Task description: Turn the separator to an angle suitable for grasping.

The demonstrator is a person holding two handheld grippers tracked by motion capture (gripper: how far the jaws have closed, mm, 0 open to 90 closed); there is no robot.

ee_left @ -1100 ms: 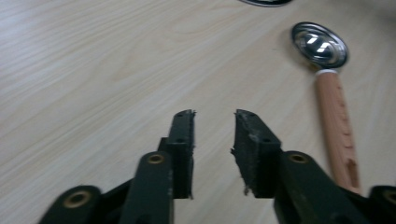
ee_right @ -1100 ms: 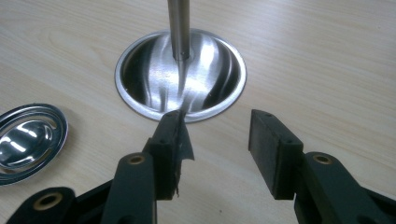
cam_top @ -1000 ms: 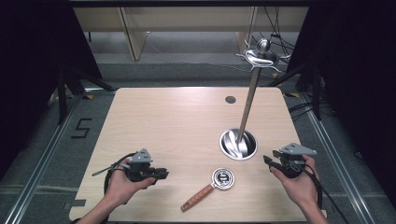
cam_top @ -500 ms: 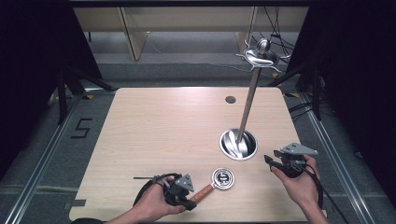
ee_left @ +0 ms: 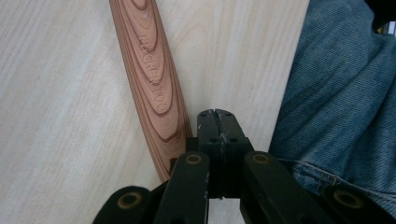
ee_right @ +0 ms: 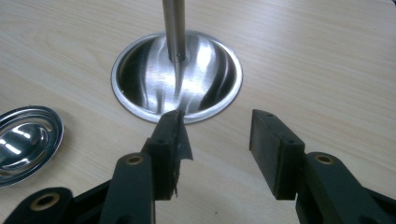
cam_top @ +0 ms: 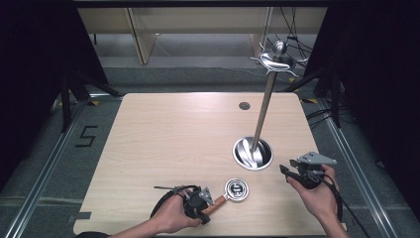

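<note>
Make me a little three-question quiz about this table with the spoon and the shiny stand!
1. True or false: the left gripper has its jaws shut.
2. The wooden handle lies: A) between the left jaws, B) beside them, C) in the stand's dish.
3. What rises from the round metal dish?

Key: 1 true. 2 B. 3 A metal pole.

I count one round steel ladle with a striped wooden handle [cam_top: 233, 191], one tall polished steel stand with a dished circular base [cam_top: 253, 152], one pale wooden table [cam_top: 178, 144], and two black two-jaw grippers, left [cam_top: 202, 217] and right [cam_top: 284, 170].
</note>
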